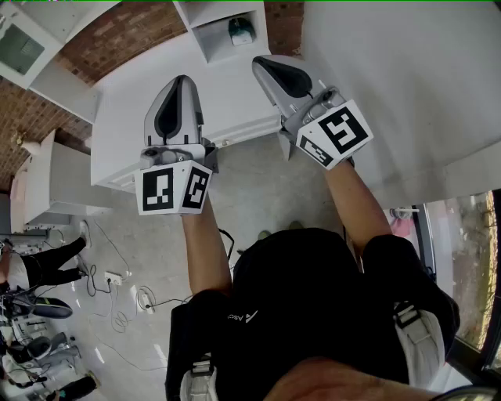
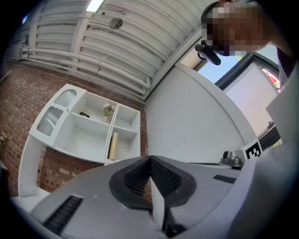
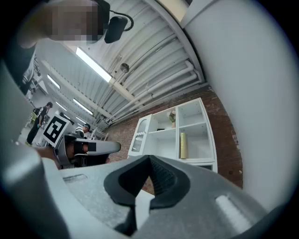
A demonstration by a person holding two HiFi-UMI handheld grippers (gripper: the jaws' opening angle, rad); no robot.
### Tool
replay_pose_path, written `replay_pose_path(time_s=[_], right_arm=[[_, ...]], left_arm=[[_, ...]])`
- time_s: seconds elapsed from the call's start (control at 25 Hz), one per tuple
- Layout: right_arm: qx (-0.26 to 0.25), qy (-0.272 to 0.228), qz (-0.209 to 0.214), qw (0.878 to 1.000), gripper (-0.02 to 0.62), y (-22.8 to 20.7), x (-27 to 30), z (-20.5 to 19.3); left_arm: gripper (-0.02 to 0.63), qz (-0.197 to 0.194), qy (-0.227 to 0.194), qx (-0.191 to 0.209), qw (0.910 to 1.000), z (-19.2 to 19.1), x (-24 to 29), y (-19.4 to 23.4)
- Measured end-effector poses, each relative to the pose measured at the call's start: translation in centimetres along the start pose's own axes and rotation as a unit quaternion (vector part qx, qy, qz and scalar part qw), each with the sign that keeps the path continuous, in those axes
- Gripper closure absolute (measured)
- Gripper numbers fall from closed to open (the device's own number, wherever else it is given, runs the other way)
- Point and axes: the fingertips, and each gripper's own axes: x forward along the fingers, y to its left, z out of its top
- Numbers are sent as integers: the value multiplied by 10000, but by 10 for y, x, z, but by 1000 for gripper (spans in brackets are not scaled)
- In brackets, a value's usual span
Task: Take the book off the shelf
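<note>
While the left gripper [image 2: 150, 161] and right gripper [image 3: 149, 161] are hanging empty with jaws pressed together, the yellow book [image 2: 113, 146] is standing upright in the shelf's [image 2: 139, 135] lower right compartment, well apart from both. It is probably going to feel stiff and light, so pinching across its spine looks best.

Yellow bottle [image 2: 113, 145], sm. flower vase [image 2: 108, 112], brick wall [image 2: 18, 93], ceiling light [image 2: 95, 4]; power strip [image 1: 115, 277] on floor [image 1: 250, 196]

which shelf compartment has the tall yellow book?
The right column's lower compartment: the yellow book stands upright at its left wall; the one above looks empty.
</note>
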Motion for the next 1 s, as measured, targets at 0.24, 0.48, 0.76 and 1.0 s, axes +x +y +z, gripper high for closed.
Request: replay_pose_path(time_s=[0.24,0.48,0.76,1.0], right_arm=[[47,-11,96,9999,594,10,9,-1],[-3,64,-10,10000,594,21,24,-8],[-152,287,-190,9993,594,31,49,-25],[-266,280,-254,9989,594,20,76,-38]], left_arm=[[607,22,-37,-24,10000,0,-4,13],[607,-7,-110,-100,9999,2,-4,38],[607,162,-344,-164,9991,8,4,87],[607,296,-420,-152,9986,1,35,122]])
